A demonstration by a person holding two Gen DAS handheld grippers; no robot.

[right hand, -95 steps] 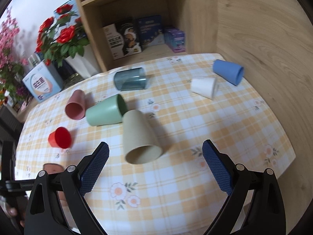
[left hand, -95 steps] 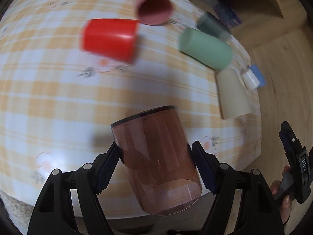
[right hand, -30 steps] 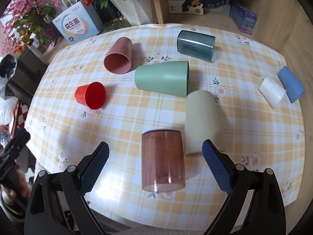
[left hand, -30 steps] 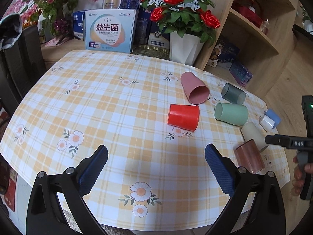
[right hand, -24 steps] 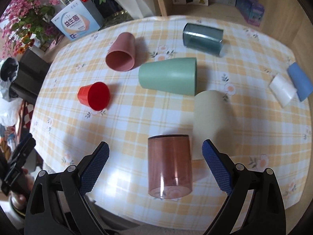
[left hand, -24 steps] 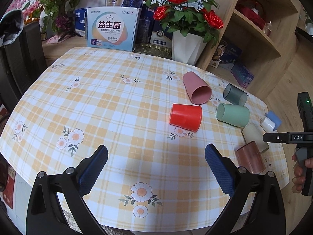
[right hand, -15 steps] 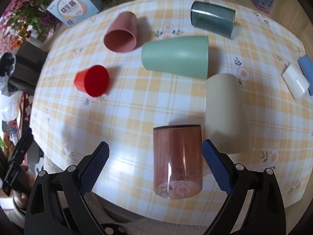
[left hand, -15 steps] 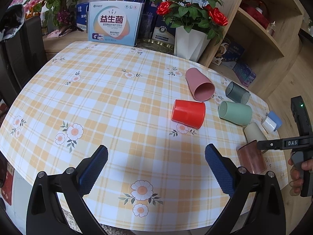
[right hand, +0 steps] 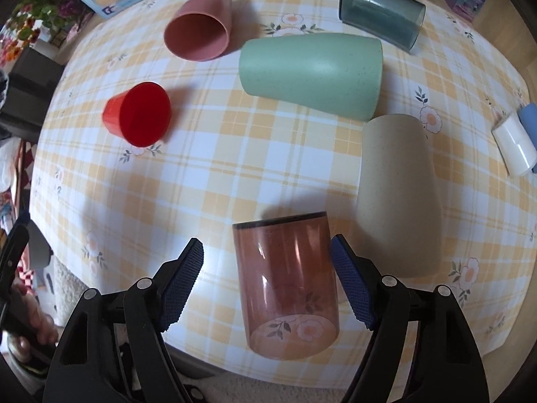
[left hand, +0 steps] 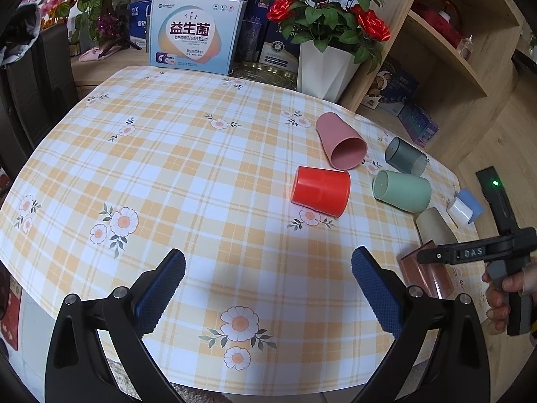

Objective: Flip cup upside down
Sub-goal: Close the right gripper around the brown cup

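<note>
Brown see-through cup [right hand: 285,282] lies on side near table [right hand: 235,154] front edge, open end toward gripper. Right gripper [right hand: 266,275] spread wide, one finger each side of cup, not pinching. Good way: push in a bit, squeeze round middle softly, since smooth plastic may slip. Tan cup [right hand: 399,194] just beside; don't bump. Left gripper [left hand: 268,288] spread wide, holding nothing, above checked cloth.

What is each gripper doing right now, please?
Left gripper: open, holding nothing.
Right gripper: open, one finger either side of the brown cup, not gripping it.
</note>
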